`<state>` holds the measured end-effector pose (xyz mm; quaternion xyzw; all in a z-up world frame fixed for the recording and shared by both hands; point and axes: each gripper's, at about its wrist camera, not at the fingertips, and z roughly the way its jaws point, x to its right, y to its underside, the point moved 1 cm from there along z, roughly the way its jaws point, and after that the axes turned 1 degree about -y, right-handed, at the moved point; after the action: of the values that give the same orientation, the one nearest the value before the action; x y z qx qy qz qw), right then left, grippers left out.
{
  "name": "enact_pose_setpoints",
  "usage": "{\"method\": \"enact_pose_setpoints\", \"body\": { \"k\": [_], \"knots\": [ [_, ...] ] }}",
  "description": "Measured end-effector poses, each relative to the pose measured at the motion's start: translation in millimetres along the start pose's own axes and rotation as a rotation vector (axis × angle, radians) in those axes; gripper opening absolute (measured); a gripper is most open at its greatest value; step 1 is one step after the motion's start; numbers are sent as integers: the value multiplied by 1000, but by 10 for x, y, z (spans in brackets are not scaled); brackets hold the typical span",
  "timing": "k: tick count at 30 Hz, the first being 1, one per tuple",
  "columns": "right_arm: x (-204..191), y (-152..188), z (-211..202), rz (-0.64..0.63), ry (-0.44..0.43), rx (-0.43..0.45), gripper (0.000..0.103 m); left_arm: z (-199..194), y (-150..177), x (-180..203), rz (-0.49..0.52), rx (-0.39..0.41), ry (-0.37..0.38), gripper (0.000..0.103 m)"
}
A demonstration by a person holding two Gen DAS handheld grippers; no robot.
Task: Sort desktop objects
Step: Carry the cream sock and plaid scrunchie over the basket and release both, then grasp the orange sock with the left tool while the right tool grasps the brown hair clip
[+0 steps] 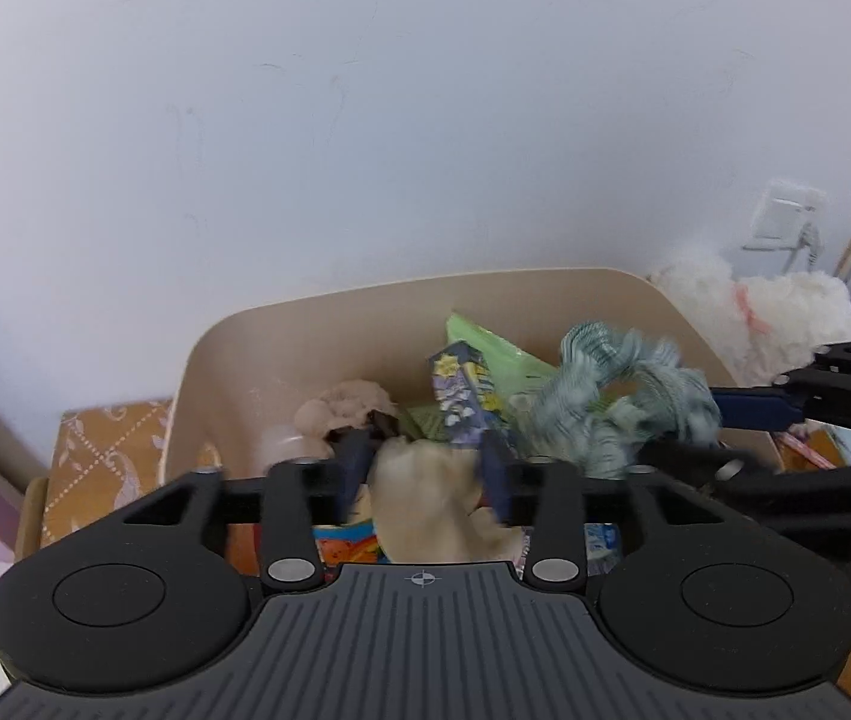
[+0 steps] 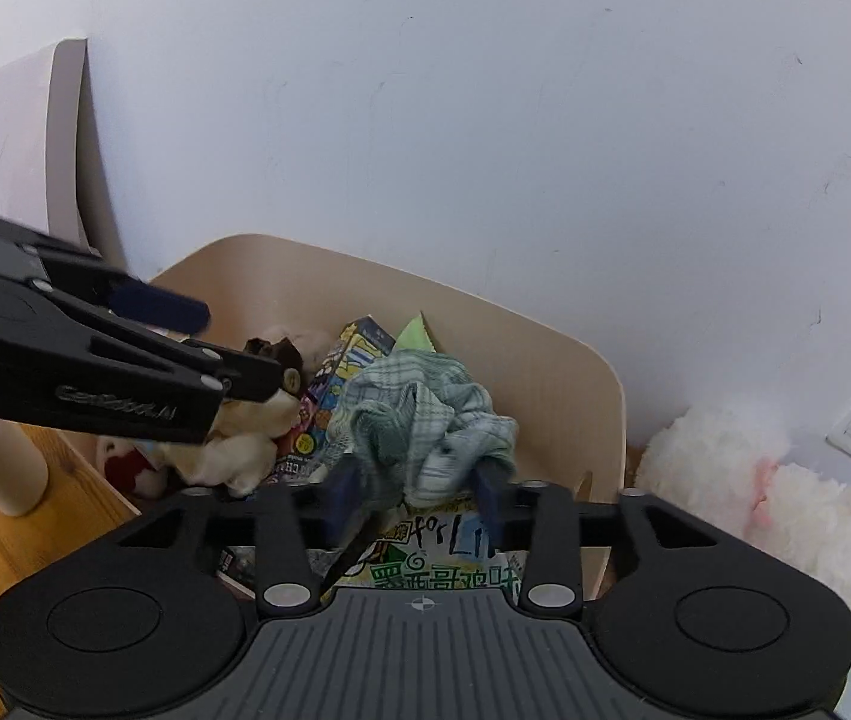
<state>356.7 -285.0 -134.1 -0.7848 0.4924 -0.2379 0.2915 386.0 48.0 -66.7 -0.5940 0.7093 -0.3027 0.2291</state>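
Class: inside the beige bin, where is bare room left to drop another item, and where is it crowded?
Bare floor shows only in the beige bin's left part, between its wall and the tan plush. The middle and right are piled: purple box, green packet, checked cloth.

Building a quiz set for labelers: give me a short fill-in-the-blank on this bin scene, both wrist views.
1. Both grippers hover over a beige ____ full of objects.
2. Between the right gripper's fingers sits a checked green ____.
3. Between the left gripper's fingers sits a cream plush ____.
4. Outside the bin, by the wall, lies a fluffy toy coloured ____.

Missing words: bin; cloth; toy; white
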Motion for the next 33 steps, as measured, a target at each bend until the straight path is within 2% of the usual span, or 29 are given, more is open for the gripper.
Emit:
{"method": "enact_pose_setpoints", "body": {
  "k": [1, 2, 6, 8, 11, 13, 18, 25, 33],
  "knots": [
    [-10, 14, -1, -5, 5, 2, 61, -20, 10, -4, 9, 8, 9, 63],
    [-17, 27, -7, -9, 5, 5, 62, -38, 17, -11, 17, 16, 11, 67],
    [-54, 40, -85, -12, 8, 34, 75, -106, 28, -76, 26, 18, 3, 70],
    [-83, 79, -189, -7, 4, 63, 79, -164, 49, -96, 30, 30, -15, 76],
    [-132, 157, -360, -8, -14, 94, 80, -229, 94, -145, 37, 46, -42, 78],
    [-169, 230, -475, -15, -23, 111, 85, -295, 147, -181, 42, 53, -53, 78],
    [-251, 511, -748, 13, -66, 134, 86, -498, 284, -283, 42, 56, -67, 79],
    [-549, 966, -947, -20, -144, 73, 86, -733, 696, -323, -3, -23, 42, 79],
    [-996, 1412, -893, -83, -218, -15, 83, -766, 1212, -89, 153, -124, 180, 79]
  ]
}}
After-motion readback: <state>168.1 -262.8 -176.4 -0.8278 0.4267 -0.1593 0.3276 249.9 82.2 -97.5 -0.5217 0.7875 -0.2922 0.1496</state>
